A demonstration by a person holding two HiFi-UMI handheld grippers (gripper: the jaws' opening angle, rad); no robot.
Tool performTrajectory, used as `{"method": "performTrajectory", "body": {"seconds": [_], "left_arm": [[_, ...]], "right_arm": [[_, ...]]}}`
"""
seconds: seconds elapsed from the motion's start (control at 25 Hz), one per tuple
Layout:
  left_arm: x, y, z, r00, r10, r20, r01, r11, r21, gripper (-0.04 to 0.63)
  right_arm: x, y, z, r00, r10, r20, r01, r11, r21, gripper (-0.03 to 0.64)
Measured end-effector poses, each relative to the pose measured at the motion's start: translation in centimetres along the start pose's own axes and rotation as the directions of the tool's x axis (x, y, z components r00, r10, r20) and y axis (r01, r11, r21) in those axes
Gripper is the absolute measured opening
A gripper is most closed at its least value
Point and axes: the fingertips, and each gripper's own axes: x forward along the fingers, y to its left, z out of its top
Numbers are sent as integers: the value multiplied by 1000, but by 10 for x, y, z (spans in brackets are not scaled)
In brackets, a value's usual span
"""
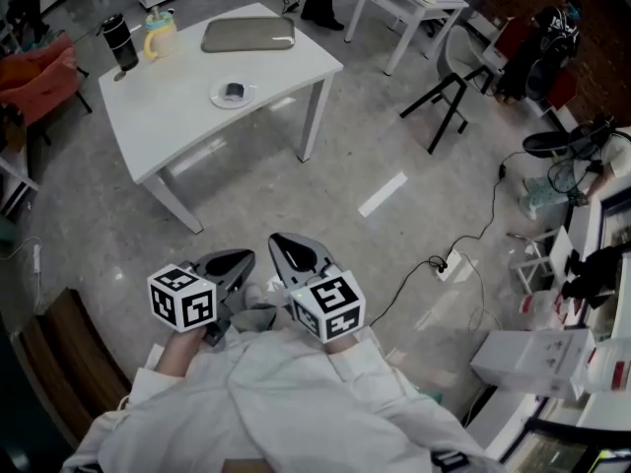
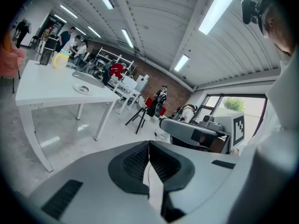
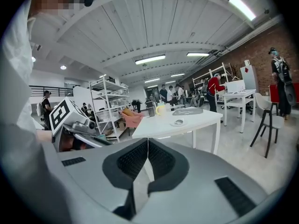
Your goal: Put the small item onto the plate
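So the left gripper (image 1: 235, 261) and right gripper (image 1: 289, 247) are both pinched together on nothing, well apart from the table (image 1: 177, 106). Small item (image 1: 235, 90) looks to be on the plate (image 1: 217, 98) by the table's near edge. A careless reach back in could knock it off.

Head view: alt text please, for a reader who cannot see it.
A person in a white coat holds the left gripper and right gripper shut and empty close to the body. Ahead stands a white table with a small dark item on a plate, a yellow mug, a black tumbler and a flat grey case.
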Motion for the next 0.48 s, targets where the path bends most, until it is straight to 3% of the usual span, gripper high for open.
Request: {"method": "performTrajectory", "body": {"seconds": [0.28, 0.48], "left_arm": [[7, 56, 47, 999, -30, -10, 30, 999, 16, 11], [3, 81, 52, 1000, -28, -15, 27, 999, -18, 11]], "right_arm": [[65, -23, 34, 998, -46, 49, 46, 999, 9, 15], [90, -19, 40, 998, -37, 44, 37, 999, 1, 16]]}}
